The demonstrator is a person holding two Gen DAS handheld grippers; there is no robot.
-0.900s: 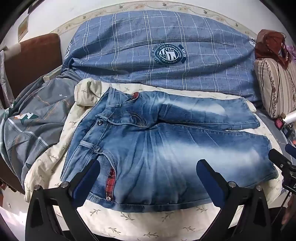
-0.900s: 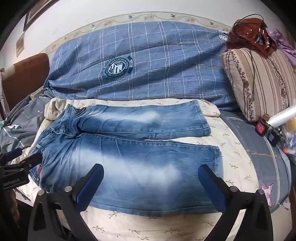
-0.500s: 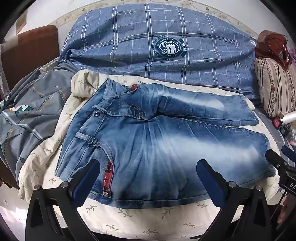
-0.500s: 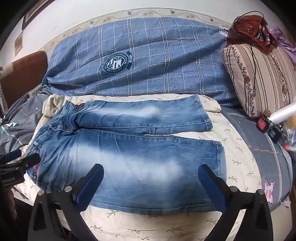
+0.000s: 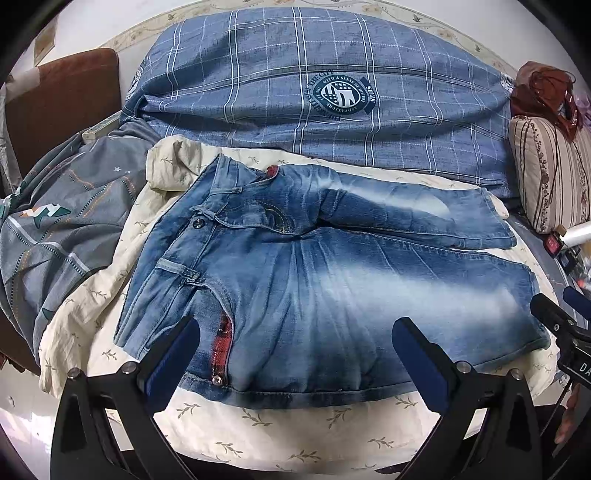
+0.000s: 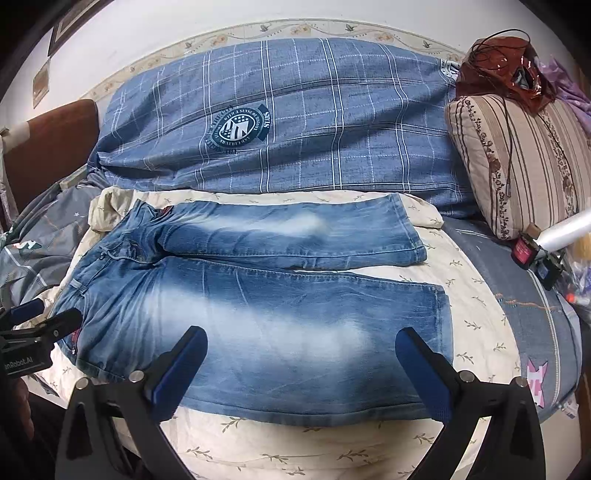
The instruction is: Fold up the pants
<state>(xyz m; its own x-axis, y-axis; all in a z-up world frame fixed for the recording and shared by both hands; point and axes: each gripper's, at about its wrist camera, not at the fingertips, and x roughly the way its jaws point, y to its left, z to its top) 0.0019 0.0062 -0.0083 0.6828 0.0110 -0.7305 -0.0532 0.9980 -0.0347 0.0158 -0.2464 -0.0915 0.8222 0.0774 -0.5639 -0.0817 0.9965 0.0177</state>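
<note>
Faded blue denim pants [image 5: 314, 280] lie flat on a cream leaf-print sheet [image 5: 280, 424] on the bed, waistband at 9 o'clock, hems at 3. Left gripper [image 5: 295, 354] and right gripper [image 6: 299, 369] hover with jaws wide apart, empty. A neat fold likely means pinching the near waistband and hem together, then carrying that leg toward 12 o'clock.

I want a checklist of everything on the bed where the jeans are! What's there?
Surface: cream leaf-print sheet over the bed.
Job's things: blue jeans lying flat, unfolded, legs apart, waist toward the left.
Clutter: blue plaid duvet behind; grey quilt at left; striped pillow at right; plastic roll.
Grippers: left gripper and right gripper both open, holding nothing, above the near leg.
Cables: thin dark cord draped over the pillow.
Surroundings: white wall; brown headboard.
</note>
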